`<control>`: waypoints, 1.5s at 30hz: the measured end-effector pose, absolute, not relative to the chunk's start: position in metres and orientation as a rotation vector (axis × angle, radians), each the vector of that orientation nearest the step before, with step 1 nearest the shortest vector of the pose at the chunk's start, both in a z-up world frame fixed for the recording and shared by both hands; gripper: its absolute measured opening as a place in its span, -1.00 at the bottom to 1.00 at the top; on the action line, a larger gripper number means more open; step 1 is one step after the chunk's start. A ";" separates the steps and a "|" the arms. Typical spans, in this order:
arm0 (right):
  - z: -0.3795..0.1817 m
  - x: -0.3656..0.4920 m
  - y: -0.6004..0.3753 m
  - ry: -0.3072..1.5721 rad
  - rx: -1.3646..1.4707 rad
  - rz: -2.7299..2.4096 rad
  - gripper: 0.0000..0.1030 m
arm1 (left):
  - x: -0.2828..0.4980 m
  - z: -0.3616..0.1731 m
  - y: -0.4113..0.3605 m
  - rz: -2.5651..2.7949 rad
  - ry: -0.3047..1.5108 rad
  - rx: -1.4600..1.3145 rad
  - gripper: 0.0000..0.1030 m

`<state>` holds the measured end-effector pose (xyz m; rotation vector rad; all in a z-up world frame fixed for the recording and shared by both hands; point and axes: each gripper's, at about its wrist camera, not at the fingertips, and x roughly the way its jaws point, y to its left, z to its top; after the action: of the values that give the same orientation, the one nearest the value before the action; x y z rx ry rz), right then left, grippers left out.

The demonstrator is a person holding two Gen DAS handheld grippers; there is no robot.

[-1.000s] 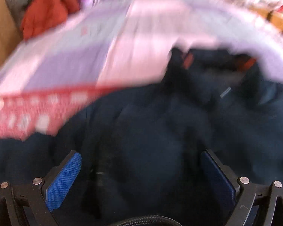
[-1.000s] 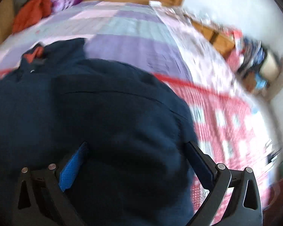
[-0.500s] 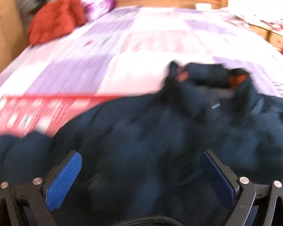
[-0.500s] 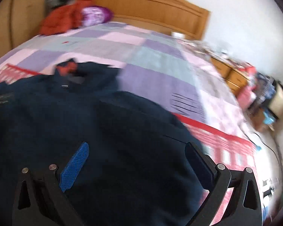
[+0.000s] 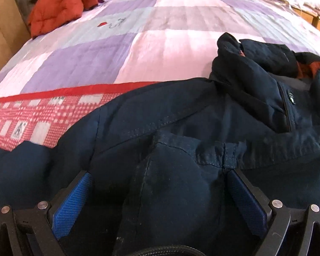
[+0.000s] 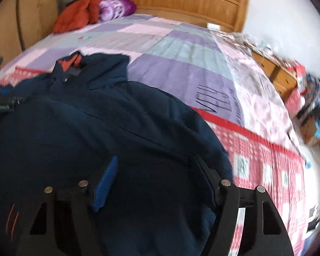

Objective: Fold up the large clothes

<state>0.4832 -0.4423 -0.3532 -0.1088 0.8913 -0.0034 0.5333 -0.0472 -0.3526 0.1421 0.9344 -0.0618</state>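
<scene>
Fabric of the navy jacket (image 5: 181, 192) bulges between our spread left tool (image 5: 157, 194) pads, our right tool (image 6: 155, 179) is closing over it too, and beyond lies the bed (image 5: 160, 32).

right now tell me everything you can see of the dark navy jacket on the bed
The dark navy jacket looks like heavy woven cloth with stitched seams, a rumpled collar showing orange-red lining, and a small button near the neck. It lies spread on the purple patchwork quilt, partly over its red checked band. Folds bulge between the left gripper's blue pads and inside the closing right gripper.
</scene>
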 end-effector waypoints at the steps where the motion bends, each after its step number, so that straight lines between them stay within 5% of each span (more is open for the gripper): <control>1: -0.351 0.476 -0.447 0.884 -0.099 -0.018 0.47 | 0.532 -0.352 -0.045 -0.065 0.940 0.127 1.00; 5: -0.349 0.430 -0.465 0.875 -0.094 -0.096 0.71 | 0.520 -0.347 -0.035 -0.088 0.914 0.170 1.00; 24: -0.333 0.343 -0.487 0.944 0.006 -0.398 0.79 | 0.453 -0.330 0.037 -0.103 0.893 0.160 1.00; 35: -0.316 0.406 -0.306 0.875 -0.150 -0.052 0.79 | 0.423 -0.321 0.208 0.192 0.912 0.025 1.00; 45: -0.335 0.448 -0.238 0.915 -0.206 -0.057 0.79 | 0.410 -0.322 0.391 0.493 0.918 -0.135 1.00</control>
<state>0.4477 -0.2378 -0.3353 -0.2055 0.9152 -0.0573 0.4104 0.3912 -0.3216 -0.1349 0.9175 0.4931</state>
